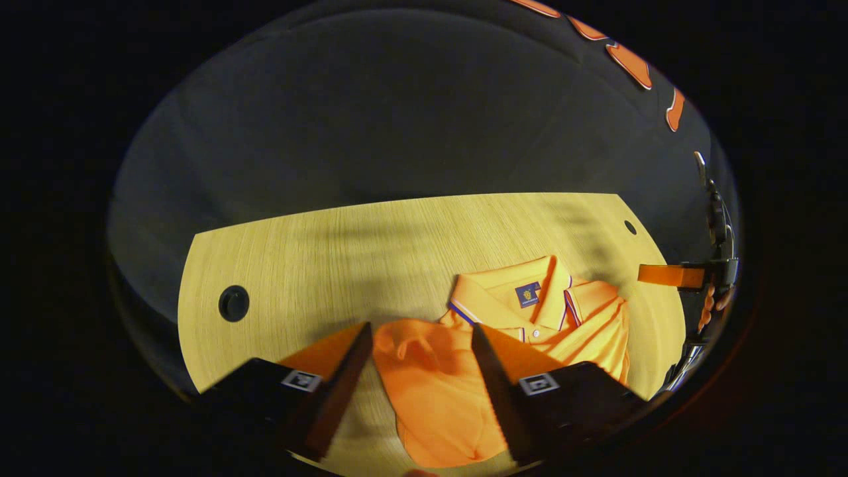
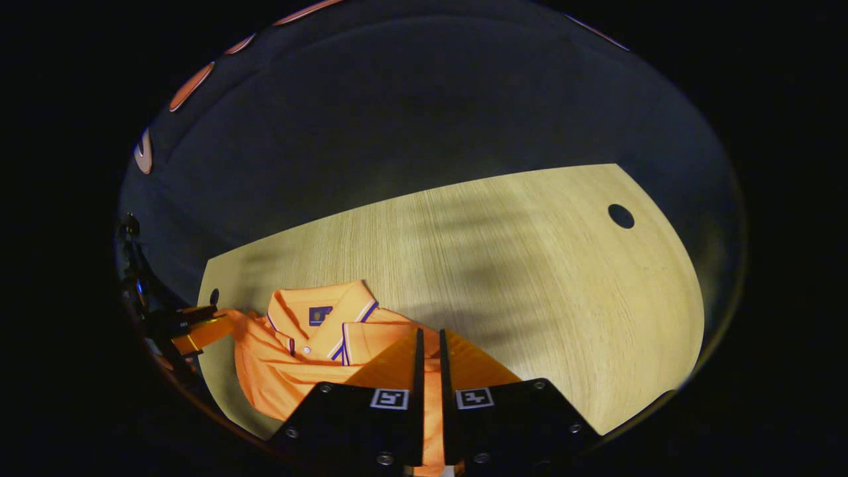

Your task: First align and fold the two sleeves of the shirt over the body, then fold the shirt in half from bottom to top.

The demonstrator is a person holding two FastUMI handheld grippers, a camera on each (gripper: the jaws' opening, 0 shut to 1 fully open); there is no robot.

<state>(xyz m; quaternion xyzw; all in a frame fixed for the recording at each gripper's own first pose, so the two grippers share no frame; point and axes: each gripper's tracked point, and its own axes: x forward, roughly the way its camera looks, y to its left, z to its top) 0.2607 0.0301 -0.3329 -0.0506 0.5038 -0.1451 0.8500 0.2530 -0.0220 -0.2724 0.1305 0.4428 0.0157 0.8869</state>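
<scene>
Left gripper view: the bench [image 1: 318,265] runs wide and bare on the left, with a dark round hole [image 1: 233,303] near its left edge and a smaller hole [image 1: 630,227] at the far right corner. Plenty of open wood behind and left of the shirt [image 1: 583,318]. The shirt lies toward the right side of the bench, collar [image 1: 523,295] pointing away, its right shoulder close to the right edge. A sleeve [image 1: 430,391] spreads out toward the camera. The left claw [image 1: 421,331] stands wide apart, the sleeve lying in the gap between its fingers; whether either finger touches the cloth is hard to tell. The sleeve's near end is cut off at the bottom. At the far right, the other claw shows at the bench edge, partly lost in the dark.

Right gripper view: the left claw [image 2: 199,328] sits at the far left, at the shirt's shoulder, dim and hard to make out. The shirt [image 2: 278,371] lies at the left part of the bench [image 2: 563,298], collar [image 2: 318,318] up. The right claw [image 2: 429,338] is nearly closed, fingers pinched together on orange cloth that runs down the slim gap between them. Right of it the bench lies broad and open to its curved edge, one hole [image 2: 621,216] near the far right. The shirt's lower part is hidden behind the claw's body.
</scene>
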